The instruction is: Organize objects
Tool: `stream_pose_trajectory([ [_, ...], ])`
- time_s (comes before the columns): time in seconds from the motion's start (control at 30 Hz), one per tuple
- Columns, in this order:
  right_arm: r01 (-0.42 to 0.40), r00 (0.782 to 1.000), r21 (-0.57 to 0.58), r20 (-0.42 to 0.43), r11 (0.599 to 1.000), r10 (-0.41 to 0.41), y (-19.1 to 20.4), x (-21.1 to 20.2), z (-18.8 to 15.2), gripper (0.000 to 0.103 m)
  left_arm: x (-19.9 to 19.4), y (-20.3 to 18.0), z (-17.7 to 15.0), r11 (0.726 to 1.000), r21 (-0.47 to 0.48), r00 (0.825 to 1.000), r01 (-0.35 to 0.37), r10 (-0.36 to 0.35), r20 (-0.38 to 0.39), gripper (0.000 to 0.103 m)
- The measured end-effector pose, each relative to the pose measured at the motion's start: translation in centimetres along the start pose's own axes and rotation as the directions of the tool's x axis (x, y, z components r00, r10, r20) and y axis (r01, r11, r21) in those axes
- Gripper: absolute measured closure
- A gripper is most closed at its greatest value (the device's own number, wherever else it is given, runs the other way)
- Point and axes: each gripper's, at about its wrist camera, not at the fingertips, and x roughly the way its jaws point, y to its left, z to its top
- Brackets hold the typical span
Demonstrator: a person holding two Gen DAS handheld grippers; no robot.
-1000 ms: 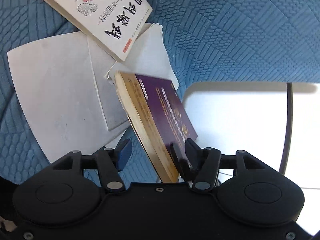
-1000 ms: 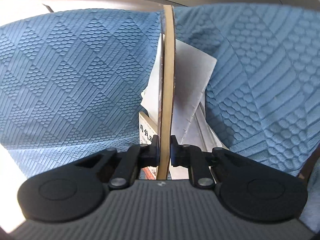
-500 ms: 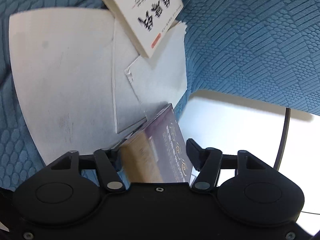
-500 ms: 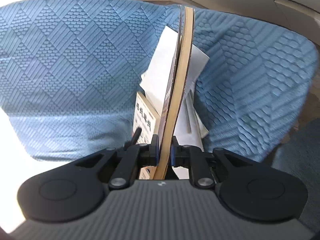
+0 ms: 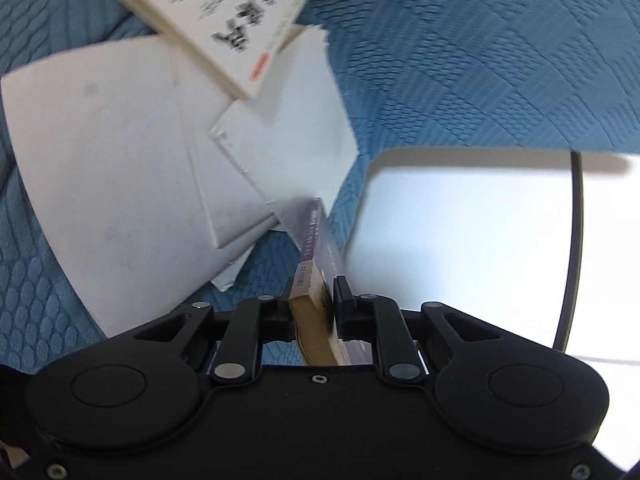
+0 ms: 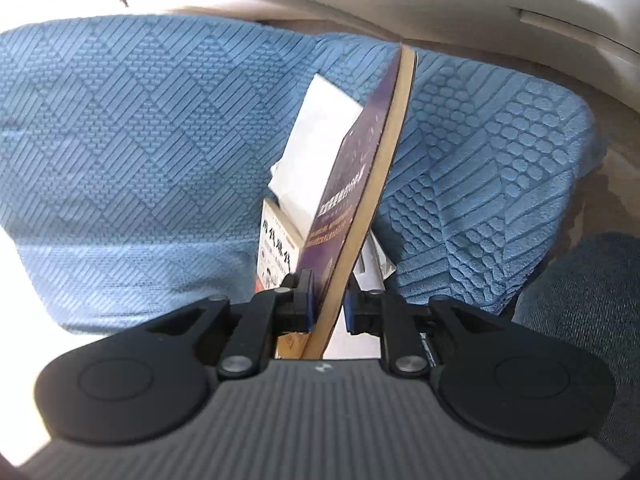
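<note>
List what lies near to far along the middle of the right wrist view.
Right gripper → purple book clamped on edge → white papers behind it → blue quilted cover → pale ledge at the top.

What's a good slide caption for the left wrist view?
Left gripper clamps the purple book above white papers on a blue quilted cover.

Matte black left gripper (image 5: 313, 300) with round caps, silver pivot pins and small screws; right gripper (image 6: 328, 300) alike, blue-edged finger pads, ribbed grey housing.
</note>
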Motion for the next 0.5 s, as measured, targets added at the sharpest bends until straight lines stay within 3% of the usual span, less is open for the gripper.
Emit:
stream_pose_trajectory([
  [0.27,0.01,0.999,0.005,0.034,1.0,-0.011,1.0,-1.3,-0.4,0.084,-2.4,-3.4,-1.3,0.99,0.12,0.997,-0.068,0.064,0.038,0.087],
  [0.5,-0.03,0.999,-0.044,0.03,0.999,0.031,3.1,-2.5,-1.5,0.084,-6.1,-4.5,-1.4,0.99,0.143,0.999,-0.018,0.011,0.053,0.087],
])
